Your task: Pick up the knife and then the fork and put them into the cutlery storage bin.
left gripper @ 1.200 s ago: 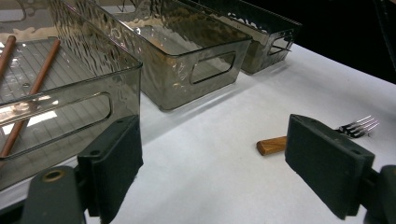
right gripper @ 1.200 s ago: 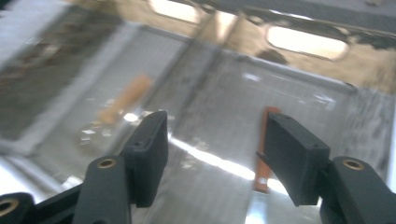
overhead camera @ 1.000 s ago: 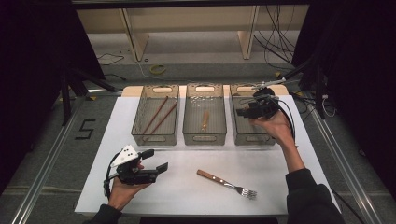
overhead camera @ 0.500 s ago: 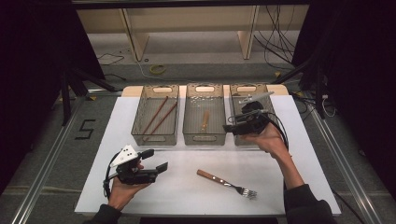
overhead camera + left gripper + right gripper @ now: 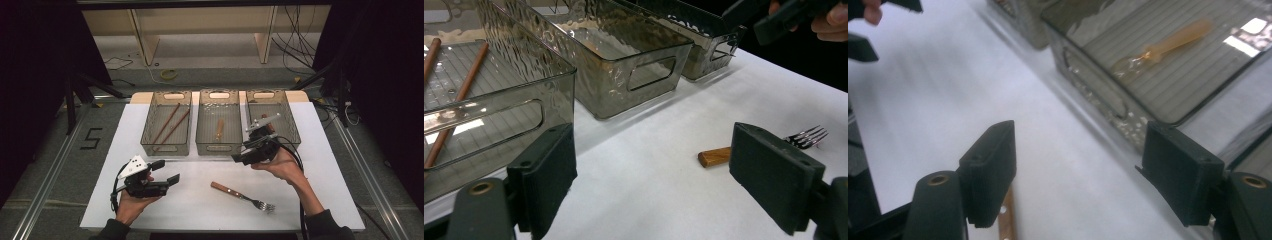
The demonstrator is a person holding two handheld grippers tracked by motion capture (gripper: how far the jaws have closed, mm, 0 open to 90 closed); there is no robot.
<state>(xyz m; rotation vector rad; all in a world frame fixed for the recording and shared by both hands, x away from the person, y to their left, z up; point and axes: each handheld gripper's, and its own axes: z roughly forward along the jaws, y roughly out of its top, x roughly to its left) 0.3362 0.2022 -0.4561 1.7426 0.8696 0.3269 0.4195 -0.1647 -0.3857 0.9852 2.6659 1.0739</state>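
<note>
A fork (image 5: 242, 196) with a wooden handle lies on the white table cover, tines to the right. My left gripper (image 5: 166, 171) rests open at the front left, pointing right toward the fork (image 5: 724, 154), with nothing between its pads (image 5: 659, 180). My right gripper (image 5: 241, 156) hovers open just in front of the middle bin, above and beyond the fork. In the right gripper view the jaws (image 5: 1083, 172) stand wide apart and the fork's handle end (image 5: 1007, 220) shows below the left pad.
Three clear grey bins stand in a row at the back. The left bin (image 5: 150, 136) holds two chopsticks (image 5: 169, 125), the middle bin (image 5: 202, 142) a wooden spoon (image 5: 219, 129), and the right bin (image 5: 292, 125) stands behind my right hand. The white cover (image 5: 320, 170) ends near the table edges.
My right gripper has come back from above the right bin, toward me and to the left, to the front of the middle bin. The left gripper and the fork have stayed put.
</note>
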